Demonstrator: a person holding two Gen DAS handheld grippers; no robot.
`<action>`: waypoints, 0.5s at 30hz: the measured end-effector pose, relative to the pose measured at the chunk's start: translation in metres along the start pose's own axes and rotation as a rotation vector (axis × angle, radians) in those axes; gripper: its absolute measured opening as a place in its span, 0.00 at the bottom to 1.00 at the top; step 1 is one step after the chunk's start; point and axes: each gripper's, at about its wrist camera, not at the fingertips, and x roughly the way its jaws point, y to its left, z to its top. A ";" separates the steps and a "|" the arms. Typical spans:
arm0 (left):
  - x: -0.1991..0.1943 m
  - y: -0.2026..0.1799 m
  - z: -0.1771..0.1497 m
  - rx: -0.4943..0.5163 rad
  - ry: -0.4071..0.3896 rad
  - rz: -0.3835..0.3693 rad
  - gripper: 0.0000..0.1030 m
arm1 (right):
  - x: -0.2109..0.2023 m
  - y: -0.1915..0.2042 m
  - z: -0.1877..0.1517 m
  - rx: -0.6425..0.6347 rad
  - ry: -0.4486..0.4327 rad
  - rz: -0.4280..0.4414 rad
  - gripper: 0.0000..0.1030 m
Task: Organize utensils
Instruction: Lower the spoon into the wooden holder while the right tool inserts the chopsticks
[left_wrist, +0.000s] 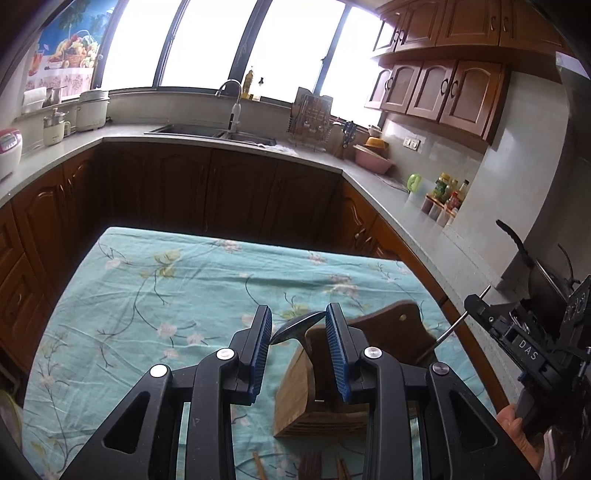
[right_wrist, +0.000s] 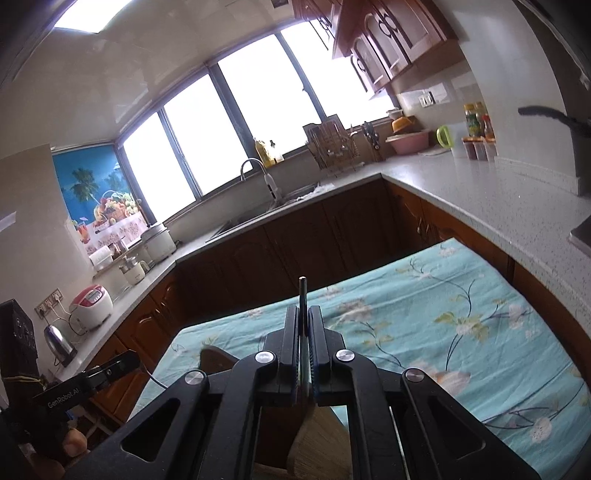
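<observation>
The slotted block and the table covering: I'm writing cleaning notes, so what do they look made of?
The slotted brown block looks like wood or bamboo: visible grain, matte. The teal floral table covering looks like thin woven fabric: creased, printed, no sheen.

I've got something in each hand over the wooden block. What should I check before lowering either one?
1. Left hand-held gripper holds the spoon: ok.
2. Right hand-held gripper shut on the thin metal utensil: ok.
3. Wooden block sits on the cloth, below the spoon: ok.
4. Free slot under the spoon: cannot tell; the fingers hide the block's top.
5. The two grippers are apart: ok.
</observation>
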 end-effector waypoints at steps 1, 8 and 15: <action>0.000 0.000 -0.002 0.000 0.001 -0.002 0.28 | 0.000 -0.001 -0.002 0.002 0.002 -0.003 0.05; 0.000 -0.007 -0.013 0.033 0.002 0.015 0.29 | -0.001 -0.004 0.000 0.008 0.008 -0.004 0.07; 0.001 -0.009 -0.017 0.033 0.007 0.017 0.30 | 0.001 -0.002 -0.002 0.006 0.026 -0.001 0.11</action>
